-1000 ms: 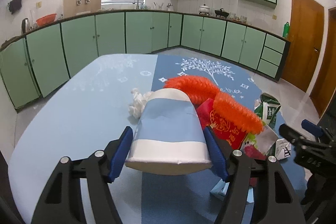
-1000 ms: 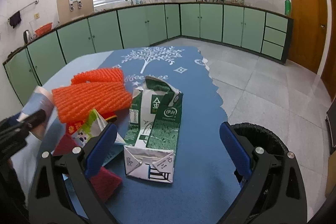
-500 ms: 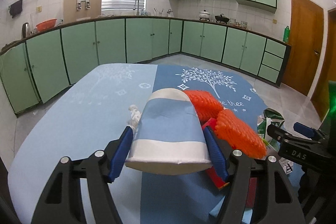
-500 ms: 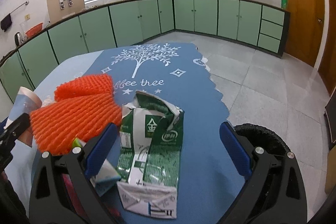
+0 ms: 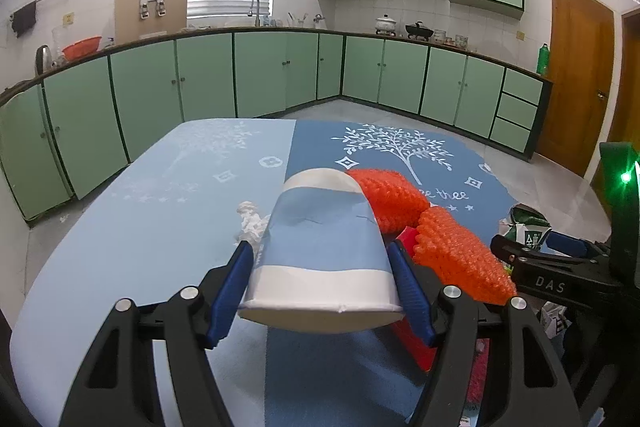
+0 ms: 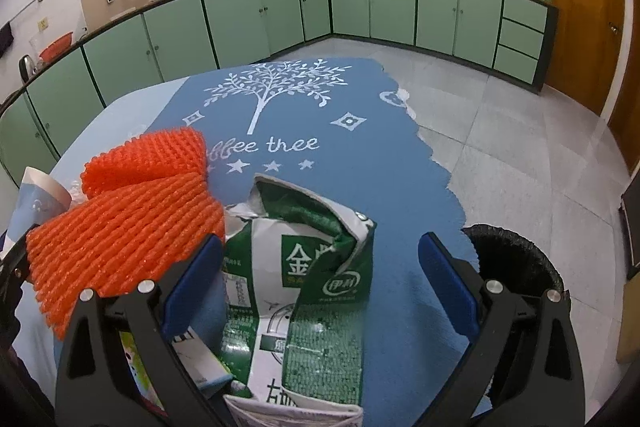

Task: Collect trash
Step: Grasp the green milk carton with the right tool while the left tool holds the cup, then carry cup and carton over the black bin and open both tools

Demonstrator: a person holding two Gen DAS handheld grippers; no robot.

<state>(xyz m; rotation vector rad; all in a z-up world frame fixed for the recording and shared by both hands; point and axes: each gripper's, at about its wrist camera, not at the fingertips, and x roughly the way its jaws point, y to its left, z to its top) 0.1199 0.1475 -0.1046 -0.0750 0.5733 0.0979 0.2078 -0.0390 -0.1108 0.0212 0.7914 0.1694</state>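
Gripping a blue-and-white paper cup (image 5: 322, 251) sideways with the left gripper (image 5: 322, 289), above the tabletop (image 5: 160, 211). Spreading the right gripper (image 6: 320, 287) fingers open around a crumpled green milk carton (image 6: 304, 267), not pressing it. Lying just left of the carton: orange foam netting (image 6: 128, 223). Standing right of the carton, on the floor: a black bin (image 6: 516, 255).

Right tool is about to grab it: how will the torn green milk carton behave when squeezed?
The green milk carton looks torn open and crumpled, so probably empty, light and easily crushed. Lying flat on the tablecloth, it should not roll, though it may slide.
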